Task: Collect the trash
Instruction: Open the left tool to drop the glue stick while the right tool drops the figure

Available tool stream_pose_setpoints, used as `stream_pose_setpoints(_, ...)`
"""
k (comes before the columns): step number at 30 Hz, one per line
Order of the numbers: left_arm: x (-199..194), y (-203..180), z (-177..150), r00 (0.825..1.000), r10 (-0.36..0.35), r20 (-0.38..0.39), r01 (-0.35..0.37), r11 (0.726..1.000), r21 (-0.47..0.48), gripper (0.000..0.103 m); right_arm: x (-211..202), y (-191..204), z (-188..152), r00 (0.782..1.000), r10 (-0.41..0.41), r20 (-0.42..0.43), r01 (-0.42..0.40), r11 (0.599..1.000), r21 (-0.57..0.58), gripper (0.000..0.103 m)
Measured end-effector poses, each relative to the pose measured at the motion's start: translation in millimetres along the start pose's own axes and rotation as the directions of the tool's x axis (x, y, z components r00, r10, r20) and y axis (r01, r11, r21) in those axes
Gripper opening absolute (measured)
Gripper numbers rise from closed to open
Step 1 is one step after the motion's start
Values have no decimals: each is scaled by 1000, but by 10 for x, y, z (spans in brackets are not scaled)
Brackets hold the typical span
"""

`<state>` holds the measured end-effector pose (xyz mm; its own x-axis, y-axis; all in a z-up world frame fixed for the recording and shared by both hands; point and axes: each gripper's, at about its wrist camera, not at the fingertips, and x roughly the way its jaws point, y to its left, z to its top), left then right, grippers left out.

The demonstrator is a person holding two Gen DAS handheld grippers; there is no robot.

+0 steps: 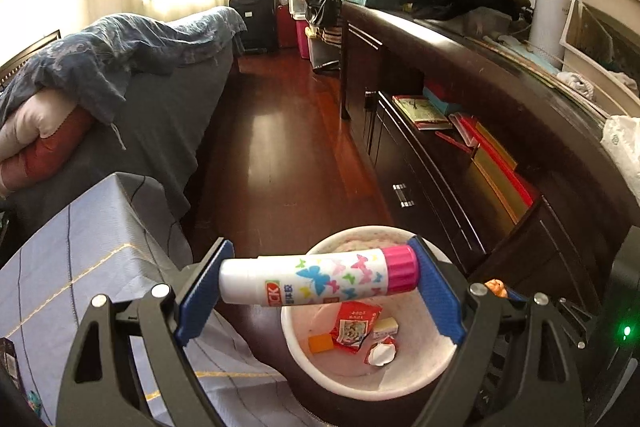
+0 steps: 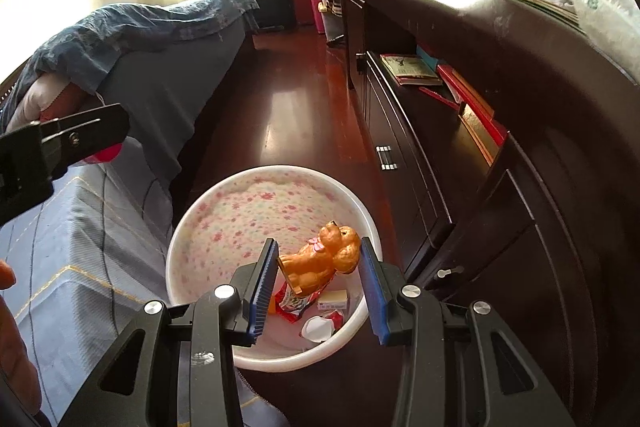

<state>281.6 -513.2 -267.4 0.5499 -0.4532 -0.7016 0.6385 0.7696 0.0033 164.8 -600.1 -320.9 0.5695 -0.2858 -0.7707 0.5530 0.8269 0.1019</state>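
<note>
My left gripper (image 1: 320, 281) is shut on a white glue stick (image 1: 316, 277) with butterfly prints and a pink cap, held crosswise by its two ends above the white bin (image 1: 400, 387). My right gripper (image 2: 318, 273) is shut on an orange toy bear (image 2: 324, 259) with a pink bow, hanging over the same bin (image 2: 192, 227), whose inner wall has a pink flower print. In the bin lie a red wrapper (image 1: 354, 325), a small orange piece (image 1: 320, 343), a pale yellow box (image 1: 385, 327) and a red-and-white scrap (image 1: 382, 353). The left gripper's black frame (image 2: 60, 139) shows at the left of the right wrist view.
A table with a blue-grey cloth (image 1: 72, 267) stands left of the bin. A dark wooden cabinet (image 1: 460, 167) with books on its open shelf runs along the right. A bed with a blue cover (image 1: 132, 67) lies at the left; red-brown wooden floor (image 1: 280, 147) runs between. A hand (image 2: 12, 327) shows at far left.
</note>
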Motion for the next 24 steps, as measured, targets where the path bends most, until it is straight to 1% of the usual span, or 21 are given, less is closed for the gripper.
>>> stream_pose_setpoints(4,172,42,-14,999,-19,-40,18,999,-31,88,114,6,-13,1000,-9,-11,9,1000,4,43)
stream_pose_setpoints(5,217,64,-21,999,-16,-46,14,999,-37,88,140,6,-19,1000,-9,-12,9,1000,4,46)
stream_pose_setpoints(8,275,100,-28,998,-3,-57,1,999,-38,89,207,11,-39,1000,-16,-21,16,1000,6,50)
stream_pose_setpoints(9,283,120,-28,998,7,-57,-9,999,-38,90,227,16,-47,999,-18,-28,18,1000,5,50)
stream_pose_setpoints(14,219,169,7,999,28,-22,-29,999,-38,99,237,61,-73,999,-16,-39,16,1000,-2,52)
stream_pose_setpoints(19,133,174,39,1000,23,-6,-23,999,-37,99,191,90,-83,999,-15,-48,15,1000,-7,52)
stream_pose_setpoints(21,83,186,35,1000,20,-1,-20,999,-40,99,162,104,-82,999,-16,-48,15,1000,-5,54)
stream_pose_setpoints(24,-20,257,16,1000,26,7,-26,998,-52,99,93,153,-103,999,-16,-51,15,1000,-10,55)
